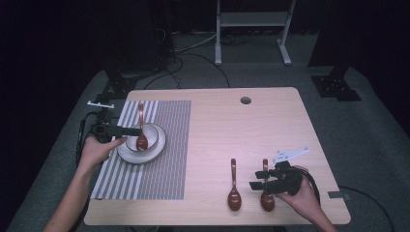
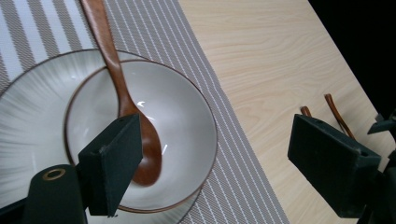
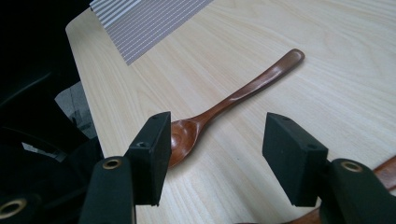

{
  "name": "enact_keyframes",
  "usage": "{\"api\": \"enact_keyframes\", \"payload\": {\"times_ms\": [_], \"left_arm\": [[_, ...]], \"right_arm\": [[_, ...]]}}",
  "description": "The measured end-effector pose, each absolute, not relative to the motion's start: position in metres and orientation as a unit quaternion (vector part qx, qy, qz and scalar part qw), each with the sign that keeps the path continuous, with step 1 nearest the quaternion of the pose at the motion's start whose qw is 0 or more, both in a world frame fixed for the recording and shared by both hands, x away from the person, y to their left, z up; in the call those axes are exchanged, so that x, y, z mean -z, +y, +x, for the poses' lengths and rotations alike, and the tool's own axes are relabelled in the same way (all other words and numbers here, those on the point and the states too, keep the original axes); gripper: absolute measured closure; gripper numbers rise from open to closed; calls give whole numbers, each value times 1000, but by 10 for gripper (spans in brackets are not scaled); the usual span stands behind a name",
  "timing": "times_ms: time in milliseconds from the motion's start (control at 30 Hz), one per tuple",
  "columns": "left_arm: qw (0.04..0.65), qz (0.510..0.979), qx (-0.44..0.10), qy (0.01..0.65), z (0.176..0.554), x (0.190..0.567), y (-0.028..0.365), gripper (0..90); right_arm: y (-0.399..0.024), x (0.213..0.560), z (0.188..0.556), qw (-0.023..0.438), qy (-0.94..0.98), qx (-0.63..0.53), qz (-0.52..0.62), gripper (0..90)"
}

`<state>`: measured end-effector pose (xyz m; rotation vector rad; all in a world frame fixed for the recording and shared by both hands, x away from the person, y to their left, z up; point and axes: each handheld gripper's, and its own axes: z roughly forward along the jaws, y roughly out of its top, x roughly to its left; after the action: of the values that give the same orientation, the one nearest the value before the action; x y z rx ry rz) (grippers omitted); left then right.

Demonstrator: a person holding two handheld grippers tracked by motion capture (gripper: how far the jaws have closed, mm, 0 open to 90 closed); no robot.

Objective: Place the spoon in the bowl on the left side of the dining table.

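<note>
Both pairs of jaws stand apart, gripping nothing. High view: the left gripper (image 1: pixel 129 131) hovers beside the bowl (image 1: pixel 151 137) on its plate (image 1: pixel 126 153), far left on the striped placemat (image 1: pixel 164 164), one wooden spoon (image 1: pixel 141 129) resting inside.

Left gripper view: that spoon looks delivered.

Right gripper view: the right gripper (image 3: pixel 212 154) faces a second spoon (image 3: pixel 233 100) on the table (image 3: pixel 345 56); next, probably closing on a handle. A third spoon (image 1: pixel 266 191) lies under the gripper, crowding it.

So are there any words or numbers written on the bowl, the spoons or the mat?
No text to read anywhere: none.
The bowl and the plate under it bear only fine lines.
The striped mat has stripes, no letters.
The three wooden spoons, one in the bowl and two on the table, are plain.
</note>
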<state>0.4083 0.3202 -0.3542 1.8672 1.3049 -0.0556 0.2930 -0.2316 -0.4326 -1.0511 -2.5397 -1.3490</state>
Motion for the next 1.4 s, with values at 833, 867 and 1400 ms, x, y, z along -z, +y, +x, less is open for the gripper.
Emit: {"api": "enact_keyframes", "payload": {"times_ms": [833, 867, 1400], "left_arm": [[407, 766, 34, 496, 384, 371, 297, 168], [407, 767, 33, 496, 384, 371, 296, 168], [400, 776, 40, 486, 373, 382, 283, 168]], "right_arm": [[-247, 434, 290, 32, -821, 443, -358, 407], [-247, 434, 290, 32, -821, 443, -358, 407], [-254, 438, 288, 31, -818, 443, -365, 405]]}}
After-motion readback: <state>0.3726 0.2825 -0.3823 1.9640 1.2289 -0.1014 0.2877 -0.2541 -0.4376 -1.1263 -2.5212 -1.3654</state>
